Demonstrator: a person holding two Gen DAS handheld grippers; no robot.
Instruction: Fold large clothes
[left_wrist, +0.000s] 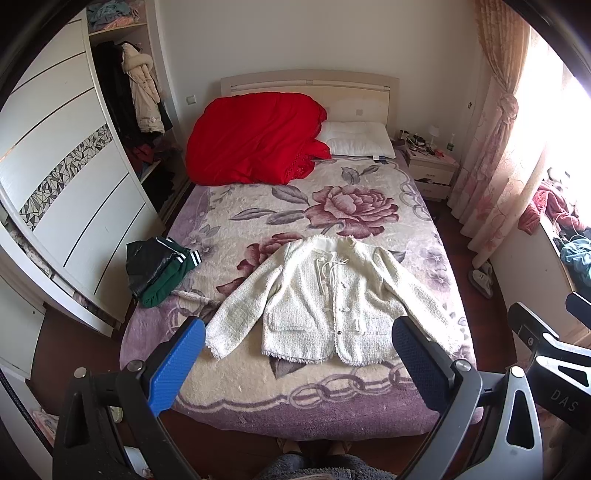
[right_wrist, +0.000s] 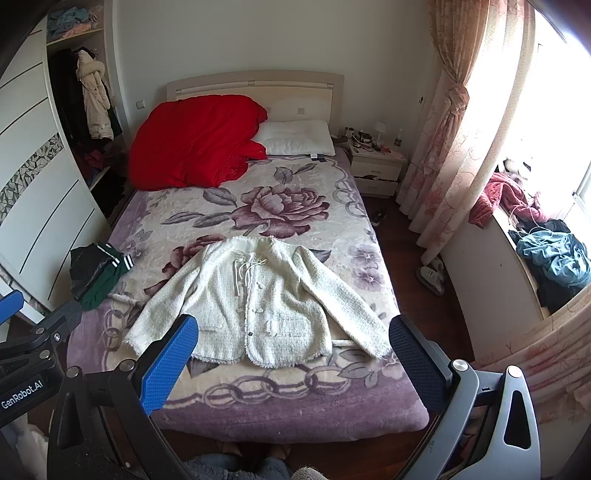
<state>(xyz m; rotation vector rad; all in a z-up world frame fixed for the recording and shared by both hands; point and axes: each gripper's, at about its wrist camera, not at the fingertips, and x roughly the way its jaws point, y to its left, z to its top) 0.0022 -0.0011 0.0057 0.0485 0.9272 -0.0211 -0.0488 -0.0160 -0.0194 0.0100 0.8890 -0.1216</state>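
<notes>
A cream tweed jacket (left_wrist: 332, 295) lies flat, front up, sleeves spread, on the near half of the bed (left_wrist: 295, 402); it also shows in the right wrist view (right_wrist: 258, 299). My left gripper (left_wrist: 297, 332) is open and empty, held above the foot of the bed, short of the jacket's hem. My right gripper (right_wrist: 293, 332) is open and empty at about the same height, beside the left one; its body shows at the right of the left wrist view (left_wrist: 546, 350). The left gripper's body shows at the left edge of the right wrist view (right_wrist: 33, 343).
A folded green and black garment (left_wrist: 159, 269) lies at the bed's left edge. A red quilt (left_wrist: 255, 136) and white pillow (left_wrist: 358, 138) lie at the head. A wardrobe (left_wrist: 74, 184) stands left, a nightstand (left_wrist: 432, 170) and curtains (left_wrist: 495, 147) right. Clothes pile on the window ledge (right_wrist: 546, 251).
</notes>
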